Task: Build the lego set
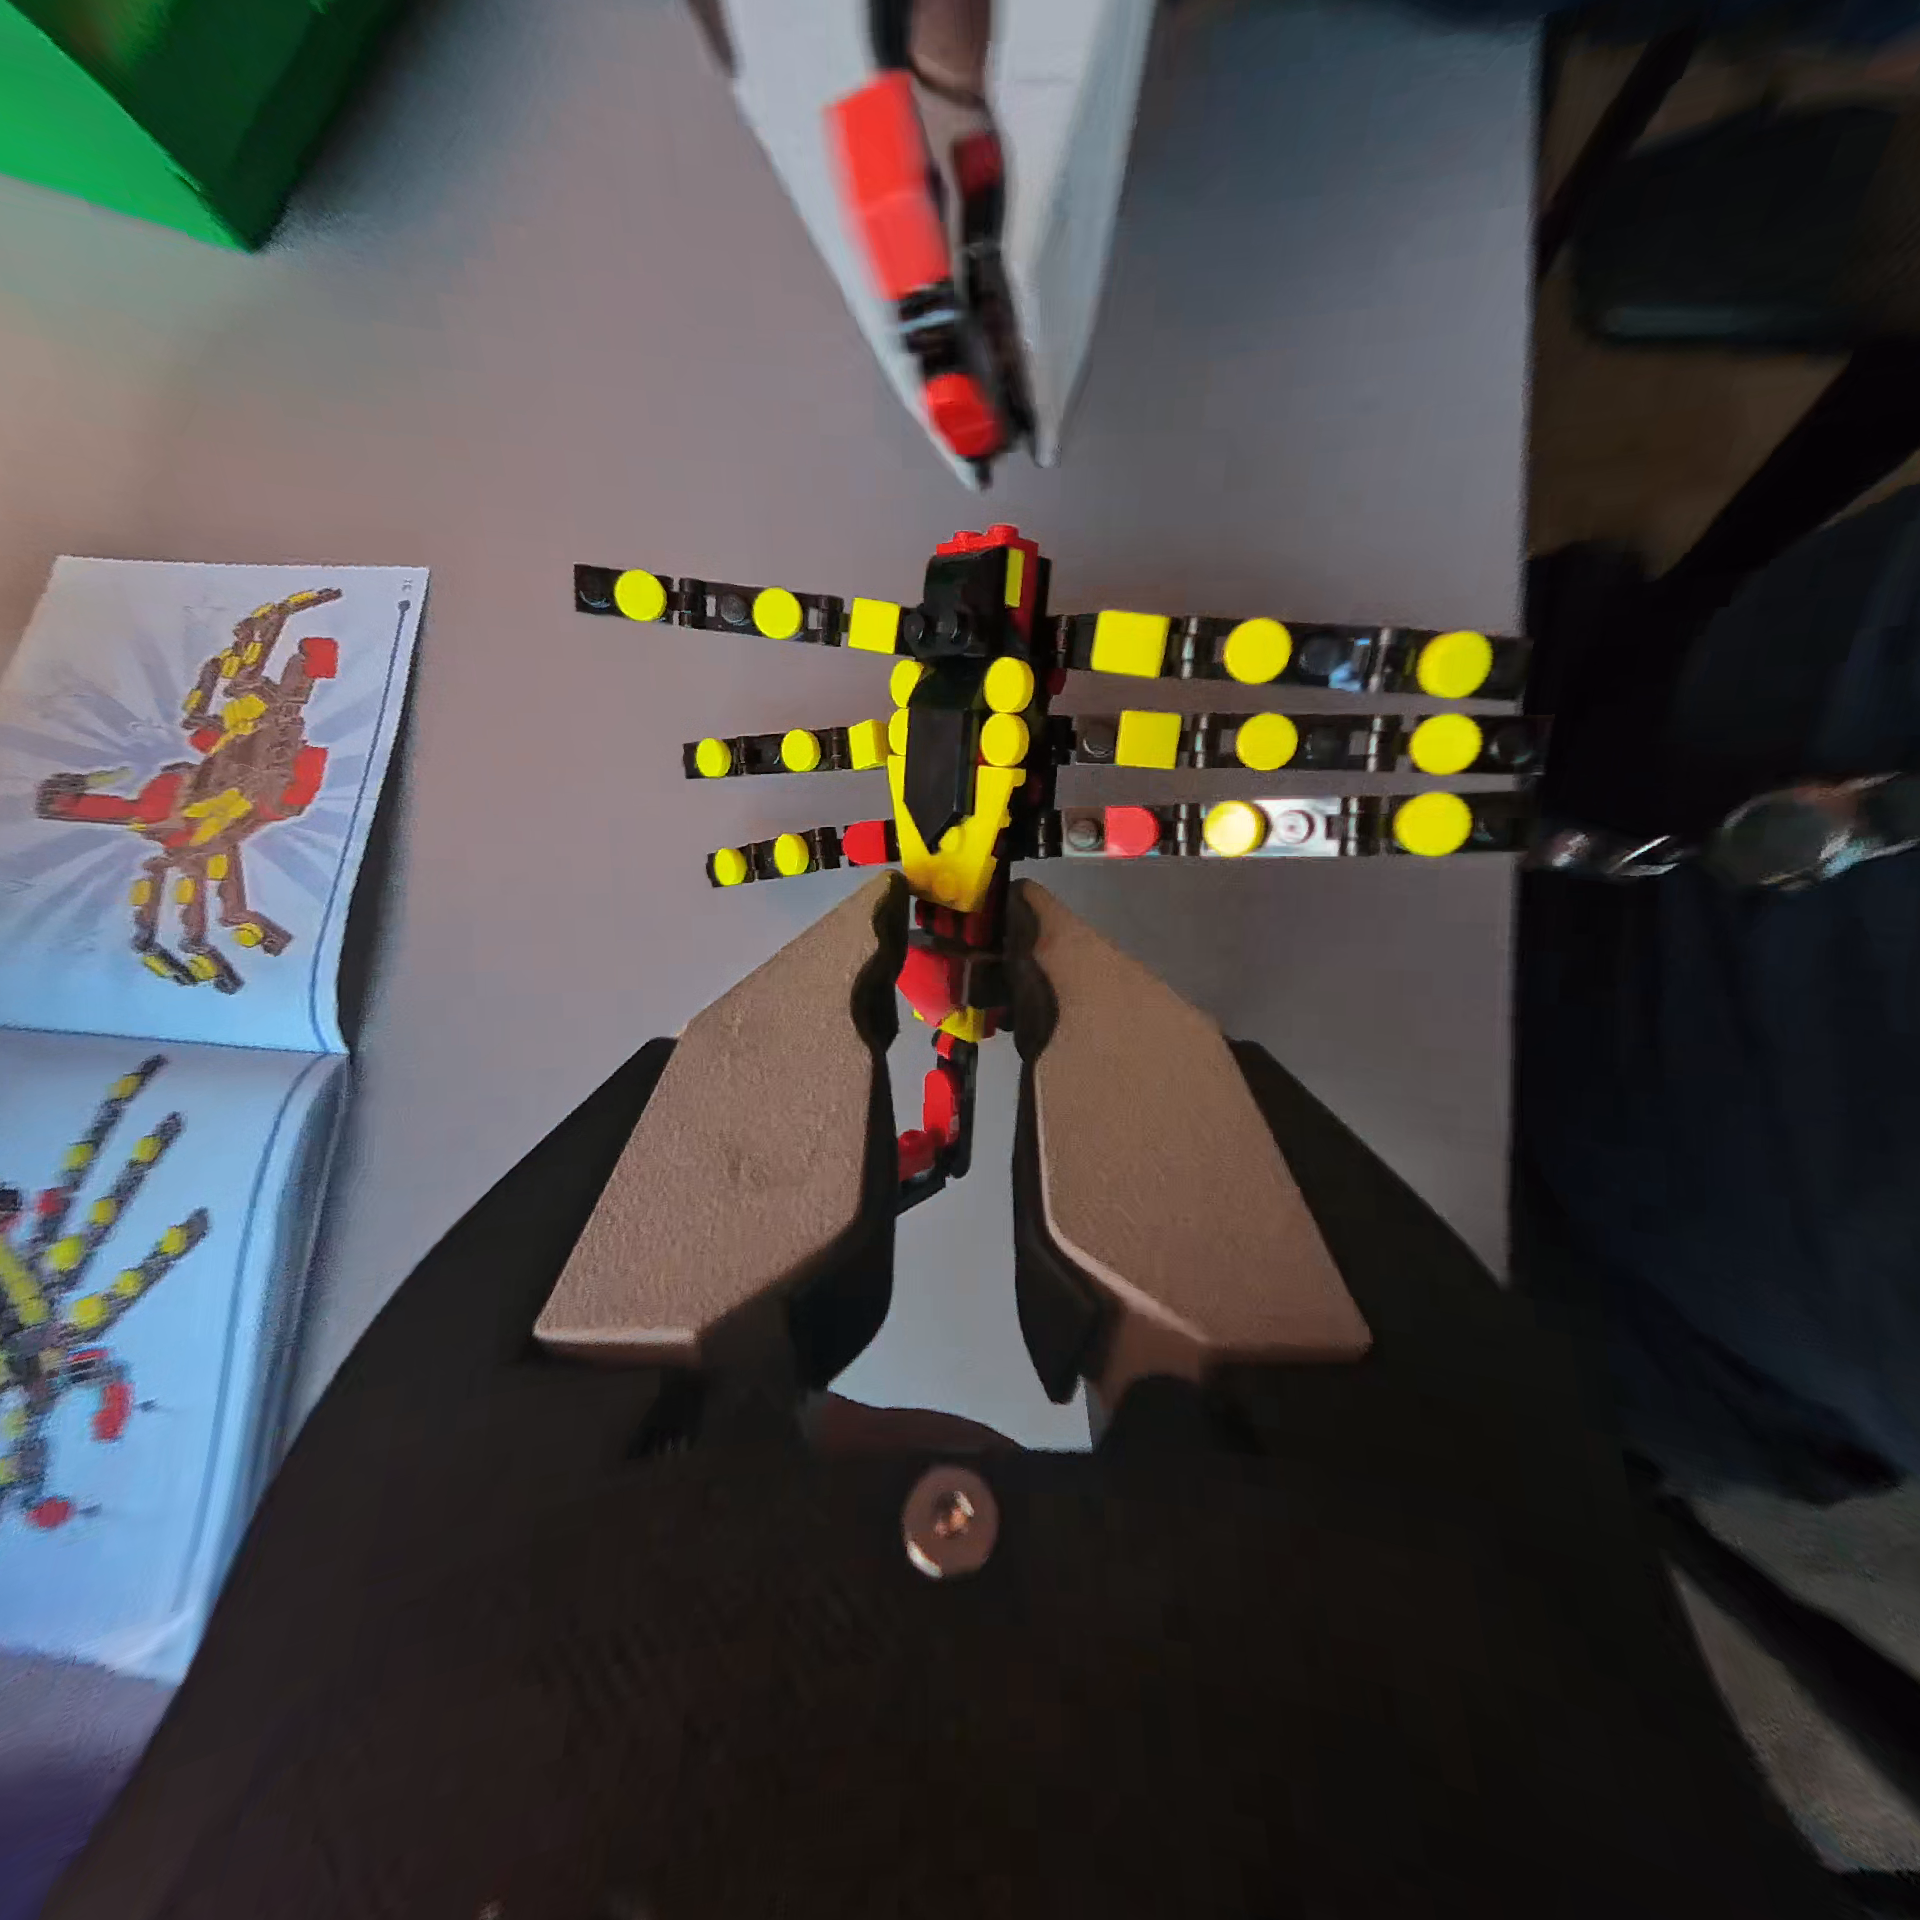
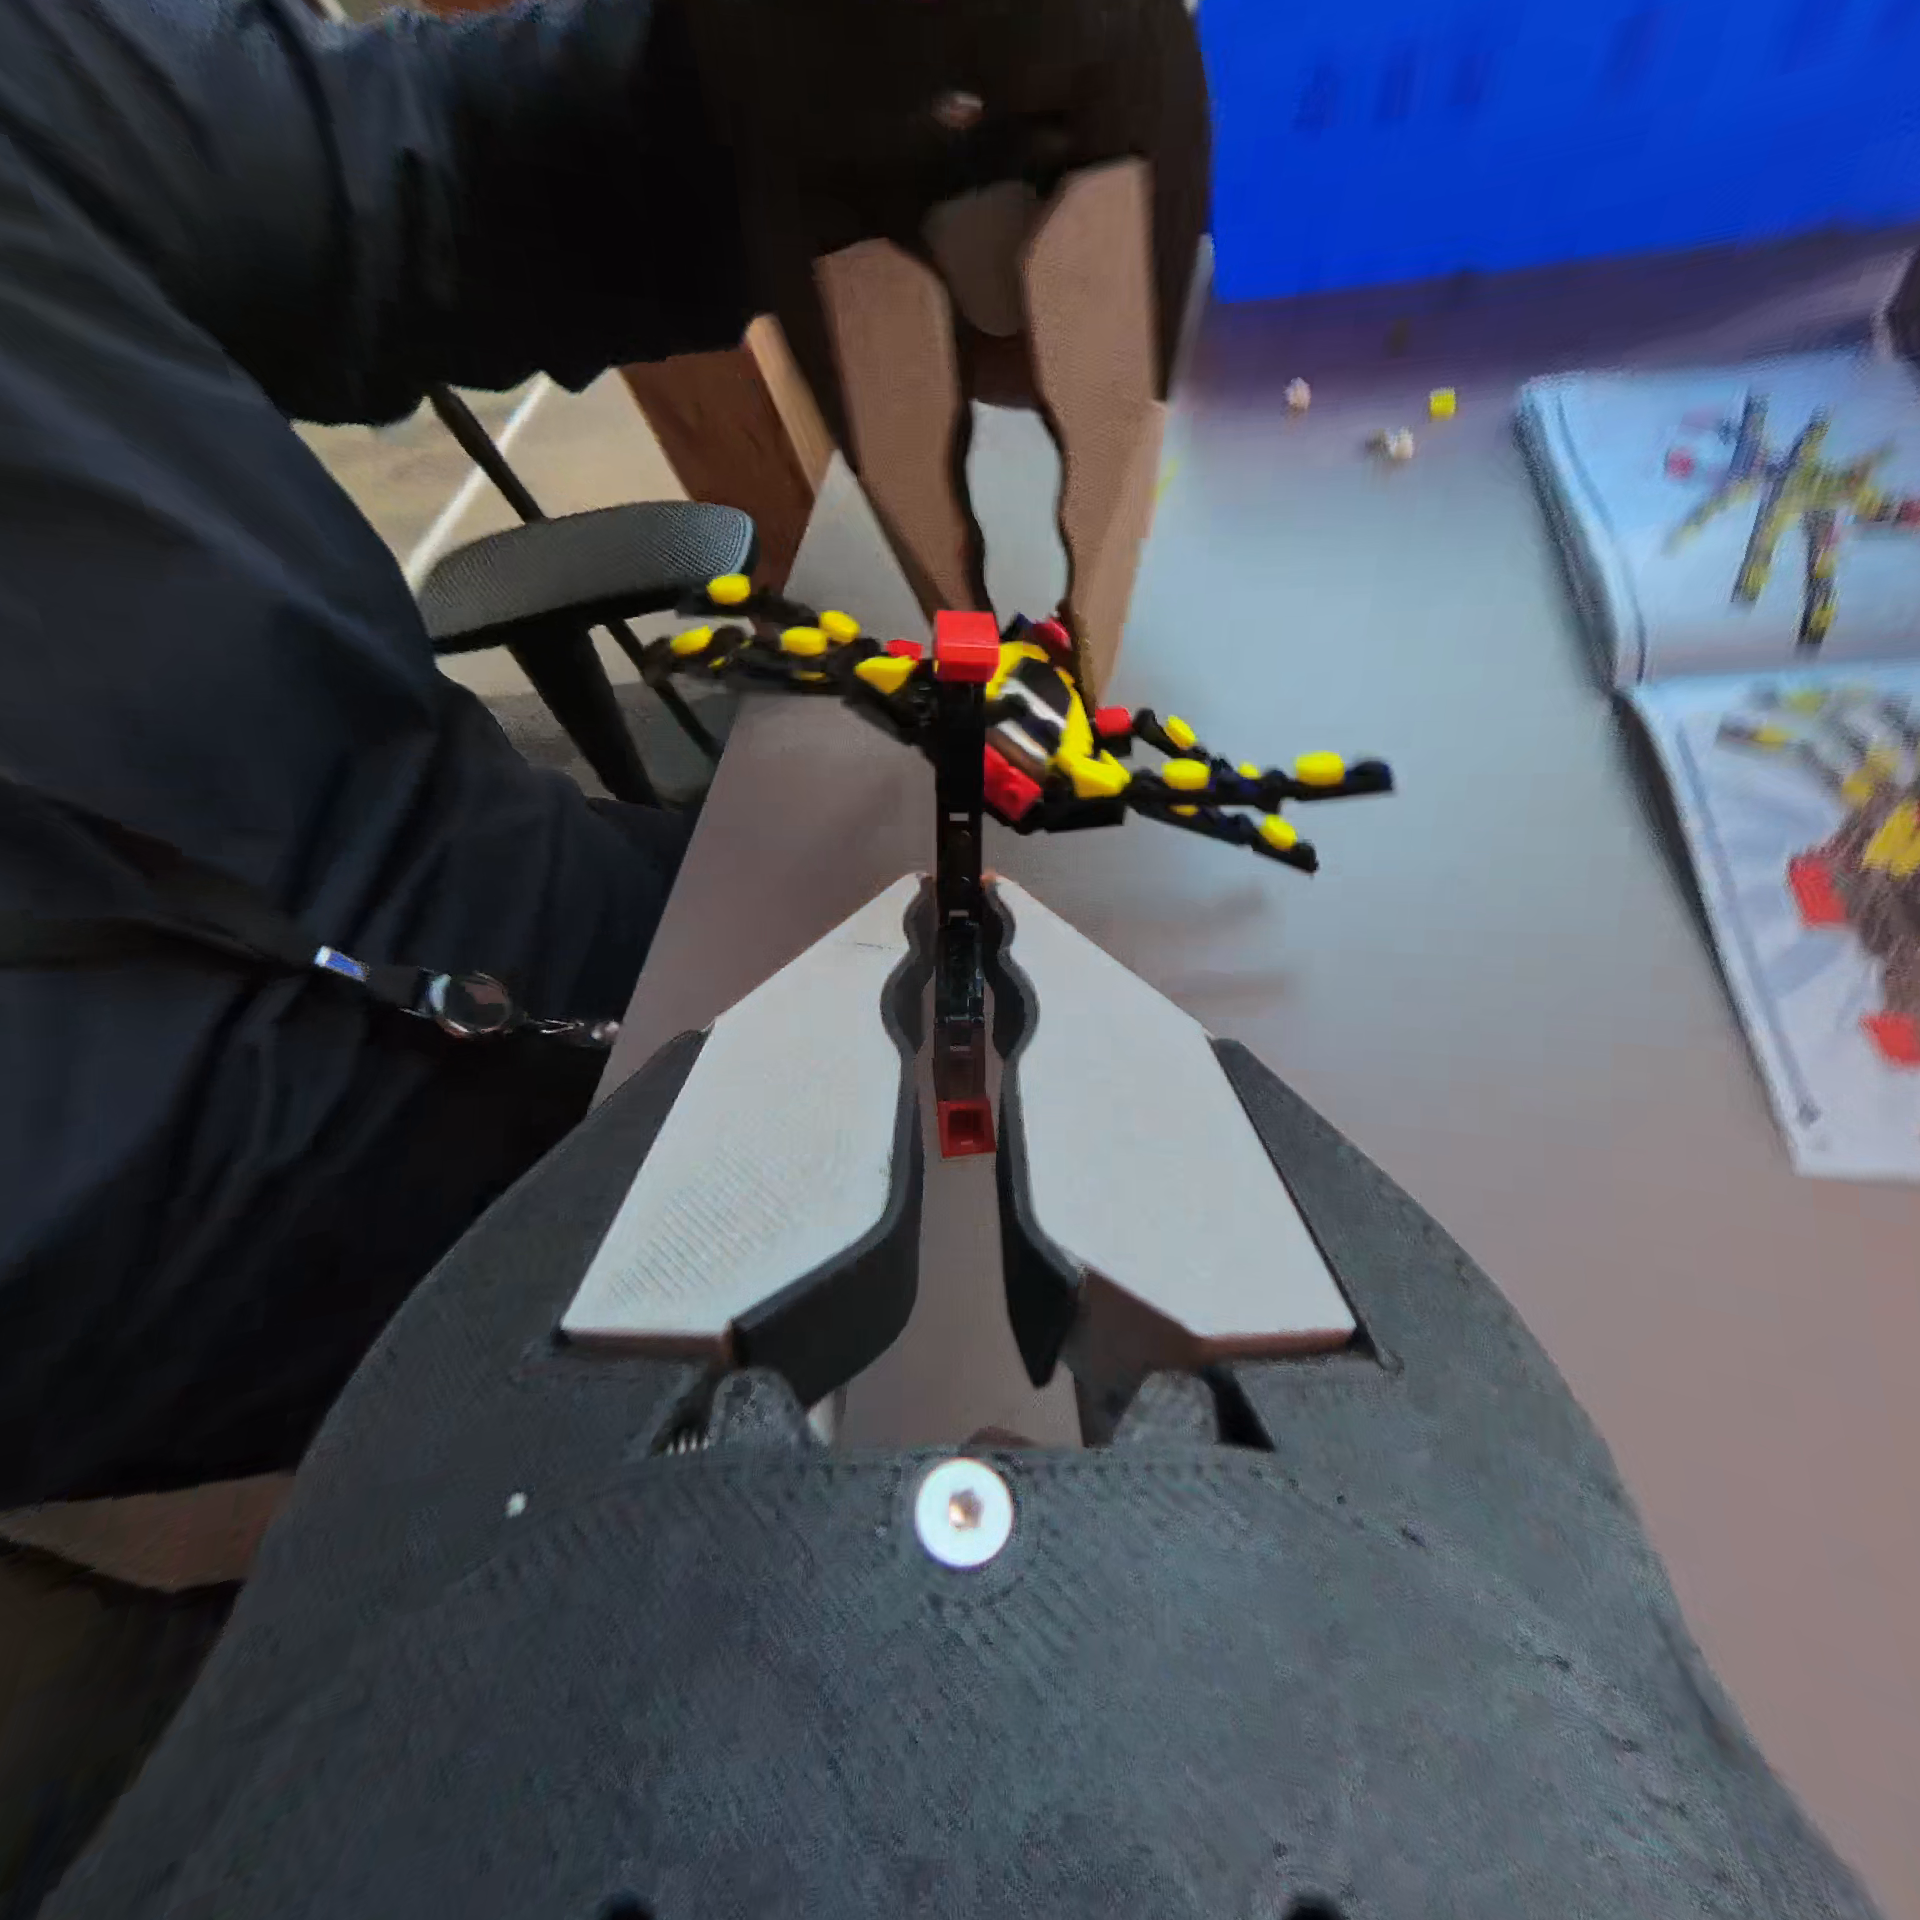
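Right now the left gripper [image 1: 951,883] is clamped on the tail end of the lego scorpion body [image 1: 961,727], held above the grey bench [image 1: 1299,312]. Body is black/yellow/red w/ three black legs each side, dotted w/ yellow round studs.

Right gripper [image 2: 954,883] is closed on a thin black lego arm piece [image 2: 958,831] w/ red blocks at both ends, near end sitting between the fingers. In the right wrist view the far red block overlaps the scorpion body [image 2: 1029,727]; cannot tell if they touch. In the left wrist view the right gripper [image 1: 997,457] points at the scorpion's head end, just apart.

Open instruction booklet [image 1: 197,810] lies on the bench left of the scorpion, green box [image 1: 156,104] beyond it. Few loose small pieces [image 2: 1392,442] sit on the bench beyond the scorpion, near a blue box [image 2: 1558,135].
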`<state>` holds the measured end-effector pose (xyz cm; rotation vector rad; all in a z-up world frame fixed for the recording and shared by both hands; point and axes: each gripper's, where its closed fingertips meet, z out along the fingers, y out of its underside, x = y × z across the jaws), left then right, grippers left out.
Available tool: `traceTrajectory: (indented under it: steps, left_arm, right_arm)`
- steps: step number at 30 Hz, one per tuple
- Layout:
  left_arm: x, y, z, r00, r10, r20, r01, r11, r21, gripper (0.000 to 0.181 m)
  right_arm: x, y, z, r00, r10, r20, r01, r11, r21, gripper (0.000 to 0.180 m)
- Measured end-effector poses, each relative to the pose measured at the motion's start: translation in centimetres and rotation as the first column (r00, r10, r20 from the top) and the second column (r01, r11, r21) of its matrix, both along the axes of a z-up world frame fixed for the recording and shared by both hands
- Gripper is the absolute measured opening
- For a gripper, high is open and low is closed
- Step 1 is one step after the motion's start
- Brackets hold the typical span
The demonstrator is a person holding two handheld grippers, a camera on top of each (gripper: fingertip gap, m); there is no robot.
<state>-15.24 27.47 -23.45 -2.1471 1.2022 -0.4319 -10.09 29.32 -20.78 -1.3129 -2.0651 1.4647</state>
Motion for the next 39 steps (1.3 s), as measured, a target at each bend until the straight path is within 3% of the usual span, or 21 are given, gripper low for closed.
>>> traceTrajectory:
  steps: [3,6,11,39]
  left_arm:
    - [0.0,-0.8,1.0,0.990,-0.013,0.144,0.024,0.997,-0.075,0.015]
    - [0.3,-1.7,1.5,0.964,-0.035,0.265,0.080,0.984,-0.160,0.015]
    - [0.7,-2.1,2.1,0.922,-0.044,0.386,0.137,0.967,-0.216,0.015]
    - [1.7,-2.1,1.3,0.912,-0.093,0.400,0.220,0.933,-0.286,0.015]
  right_arm:
    - [-0.7,-0.8,1.5,0.988,0.002,-0.157,0.022,0.988,0.150,0.004]
    - [-0.7,-1.5,3.5,0.963,0.024,-0.269,0.032,0.979,0.203,0.004]
    - [-1.1,-1.3,4.0,0.952,0.015,-0.305,0.095,0.934,0.344,0.004]
    - [-1.7,-1.8,1.9,0.973,0.060,-0.225,0.026,0.933,0.360,0.011]
